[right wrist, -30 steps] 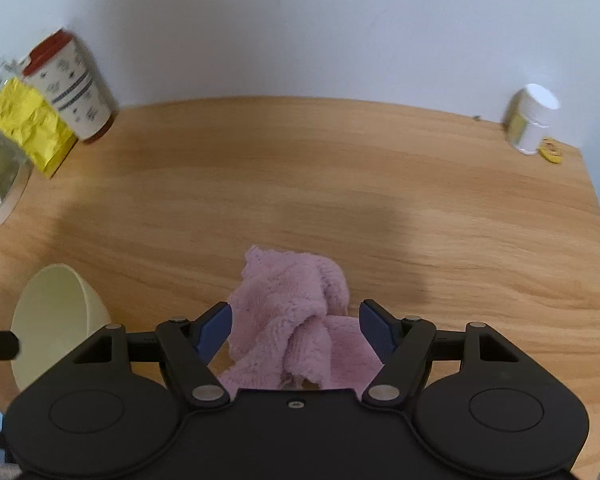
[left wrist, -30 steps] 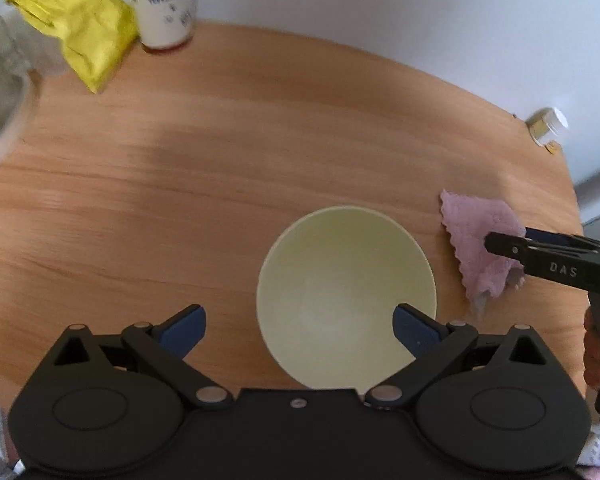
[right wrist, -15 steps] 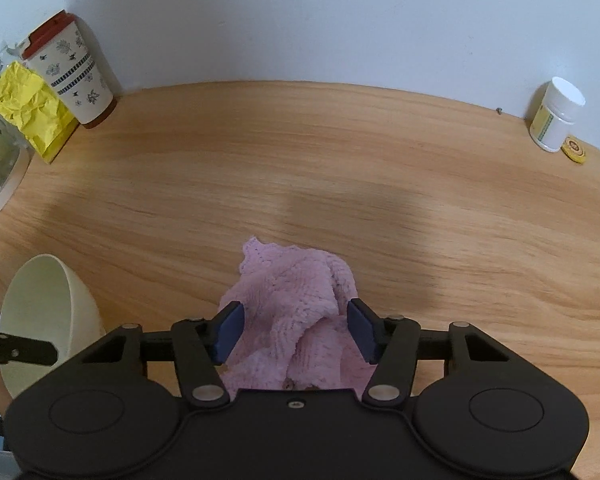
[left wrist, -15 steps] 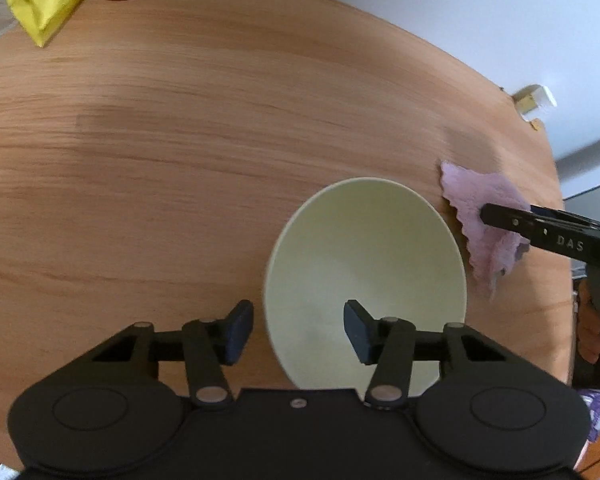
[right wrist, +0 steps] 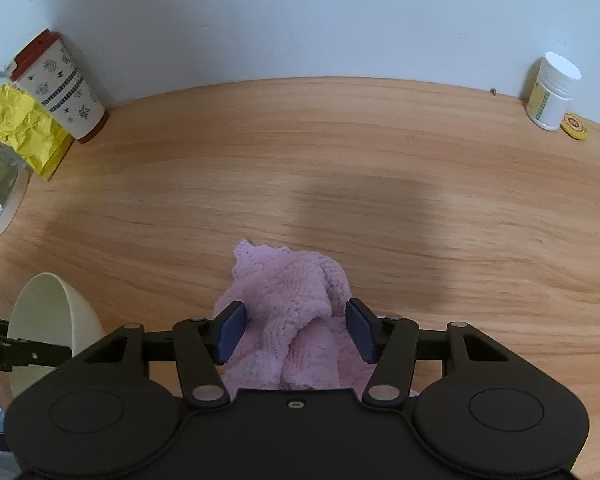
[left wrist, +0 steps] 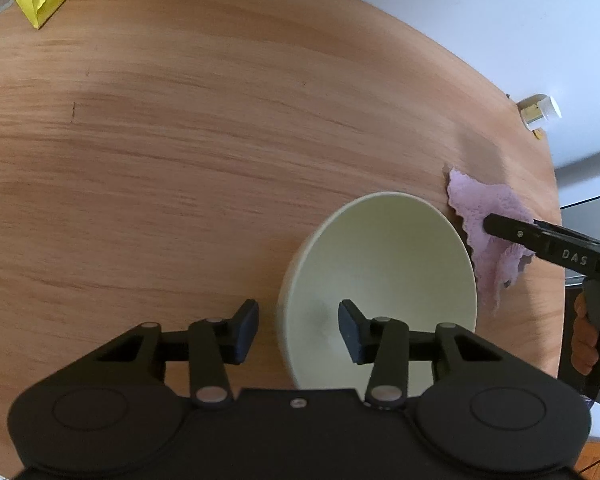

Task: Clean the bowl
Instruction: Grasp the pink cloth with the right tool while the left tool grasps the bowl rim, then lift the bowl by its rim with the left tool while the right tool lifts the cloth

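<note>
While the pale yellow bowl [left wrist: 380, 280] sits tilted on the wooden bench [left wrist: 180, 140], its near-left rim passes between the fingers of the left gripper [left wrist: 298, 330]. One pad is outside the wall and the other inside, with a visible gap on each side, so the fingers are narrowed around the rim but I cannot tell whether they pinch it. Just right of the bowl lies the pink cloth [right wrist: 288, 304], bunched up on the bench and touching or nearly touching the bowl's far-right edge. Around it, the right gripper [right wrist: 296, 330] has its blue-padded fingers at a narrow spacing with the cloth's raised fold filling the space between them. A hand [left wrist: 588, 344] grips the right gripper's handle. Far left stand a patterned cup [right wrist: 60, 88] and a crumpled yellow bag [right wrist: 24, 132]; far right, a white pill bottle [right wrist: 552, 92].
</note>
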Action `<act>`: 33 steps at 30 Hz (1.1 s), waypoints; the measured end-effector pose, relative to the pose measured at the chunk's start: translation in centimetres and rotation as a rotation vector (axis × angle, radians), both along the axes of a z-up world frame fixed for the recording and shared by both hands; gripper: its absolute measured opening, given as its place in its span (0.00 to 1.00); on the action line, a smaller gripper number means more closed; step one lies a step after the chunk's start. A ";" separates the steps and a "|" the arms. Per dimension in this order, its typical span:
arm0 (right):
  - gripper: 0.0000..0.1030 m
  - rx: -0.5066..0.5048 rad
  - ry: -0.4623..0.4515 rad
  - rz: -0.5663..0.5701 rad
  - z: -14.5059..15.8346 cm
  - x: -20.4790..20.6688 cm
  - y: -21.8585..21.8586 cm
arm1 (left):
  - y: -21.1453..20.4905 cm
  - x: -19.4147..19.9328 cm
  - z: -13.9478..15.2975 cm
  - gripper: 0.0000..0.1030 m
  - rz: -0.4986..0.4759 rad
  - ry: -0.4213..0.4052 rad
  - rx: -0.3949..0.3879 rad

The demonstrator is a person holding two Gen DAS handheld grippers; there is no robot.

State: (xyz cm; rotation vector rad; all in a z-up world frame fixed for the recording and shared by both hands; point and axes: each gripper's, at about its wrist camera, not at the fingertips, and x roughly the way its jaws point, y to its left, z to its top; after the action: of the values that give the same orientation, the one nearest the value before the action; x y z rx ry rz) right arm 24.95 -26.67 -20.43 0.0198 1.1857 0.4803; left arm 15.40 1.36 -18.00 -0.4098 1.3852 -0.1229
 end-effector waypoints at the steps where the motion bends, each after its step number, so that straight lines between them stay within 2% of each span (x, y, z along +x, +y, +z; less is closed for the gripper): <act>1: 0.59 -0.008 0.000 0.004 -0.1 0.0 0.1 | 0.1 0.0 0.0 0.42 0.001 0.001 -0.003; 6: 0.59 -0.067 -0.007 0.040 -0.2 -0.4 1.0 | 0.0 -0.2 -0.2 0.40 0.009 0.011 -0.043; 8: 0.59 -0.084 -0.017 0.054 -0.2 -0.5 1.3 | 0.1 -0.1 -0.3 0.26 0.012 0.016 -0.062; 14: 0.59 -0.147 -0.014 0.071 -0.7 -0.8 2.1 | 0.1 0.2 -0.5 0.15 0.047 0.011 -0.061; 19: 0.47 -0.159 -0.020 0.104 -0.9 -0.8 2.2 | 0.6 0.1 -0.6 0.10 0.094 -0.005 -0.097; 22: 0.36 -0.145 -0.006 0.103 -0.8 -0.6 1.8 | 1.4 -0.1 -0.9 0.10 0.152 0.019 -0.155; 25: 0.28 -0.107 0.022 0.074 -0.5 -0.3 1.0 | 1.9 -0.4 -1.0 0.11 0.184 0.013 -0.162; 30: 0.25 -0.052 0.056 0.033 -0.3 -0.3 0.0 | 2.8 -0.7 -1.0 0.15 0.261 0.027 -0.209; 33: 0.25 0.011 0.042 0.016 1.2 -0.8 -0.6 | 3.5 -0.9 -0.9 0.15 0.330 0.030 -0.240</act>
State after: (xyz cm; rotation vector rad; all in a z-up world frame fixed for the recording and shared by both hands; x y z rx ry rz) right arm 24.13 -27.26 -19.25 0.0306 1.2255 0.5028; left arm 14.53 4.90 -18.88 -0.8377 1.3173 -0.0114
